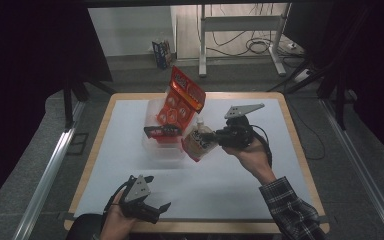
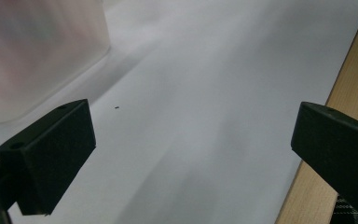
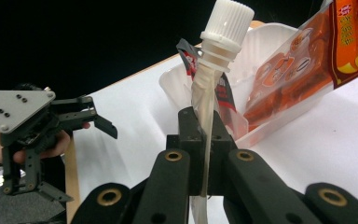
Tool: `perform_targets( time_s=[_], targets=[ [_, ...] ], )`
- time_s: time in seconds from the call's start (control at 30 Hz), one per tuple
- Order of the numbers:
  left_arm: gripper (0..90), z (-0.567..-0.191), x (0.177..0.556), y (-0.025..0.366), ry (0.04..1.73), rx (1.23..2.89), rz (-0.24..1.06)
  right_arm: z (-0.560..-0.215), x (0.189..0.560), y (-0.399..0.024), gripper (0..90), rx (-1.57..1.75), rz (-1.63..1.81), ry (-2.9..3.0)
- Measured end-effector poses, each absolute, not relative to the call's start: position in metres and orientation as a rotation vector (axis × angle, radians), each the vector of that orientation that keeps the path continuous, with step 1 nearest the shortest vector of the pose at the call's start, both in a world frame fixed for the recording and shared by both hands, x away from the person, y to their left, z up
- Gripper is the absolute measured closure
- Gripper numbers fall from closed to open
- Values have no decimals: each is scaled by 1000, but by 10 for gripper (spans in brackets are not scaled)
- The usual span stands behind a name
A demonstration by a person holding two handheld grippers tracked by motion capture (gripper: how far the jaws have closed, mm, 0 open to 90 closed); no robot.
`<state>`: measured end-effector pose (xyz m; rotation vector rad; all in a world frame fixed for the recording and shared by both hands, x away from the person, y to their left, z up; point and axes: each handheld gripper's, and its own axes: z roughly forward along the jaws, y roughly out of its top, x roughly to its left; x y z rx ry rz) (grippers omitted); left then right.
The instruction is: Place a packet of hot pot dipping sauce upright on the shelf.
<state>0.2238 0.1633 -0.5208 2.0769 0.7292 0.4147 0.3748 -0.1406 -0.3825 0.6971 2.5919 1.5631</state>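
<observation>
While the right gripper hangs above the white tabletop, its fingers are clamped flat on a beige spouted pouch with a white ribbed screw cap, held just beside a clear plastic tub. An orange-red snack bag stands tilted in that tub. Near the tabletop's front edge, the left gripper rests low, its fingers wide apart with nothing between them.

The spouted pouch is beige with a white cap. The snack bag is orange-red with yellow. The bin looks translucent white, the table pale with a wooden edge, the sleeve dark plaid.
</observation>
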Motion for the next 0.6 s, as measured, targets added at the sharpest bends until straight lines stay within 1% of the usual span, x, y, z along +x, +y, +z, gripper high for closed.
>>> perform_targets(
  time_s=[0.6],
  targets=[
    [0, -521, 224, 163, 723, 2088, 425, -380, 399, -112, 878, 616, 1537, 2633]
  ],
)
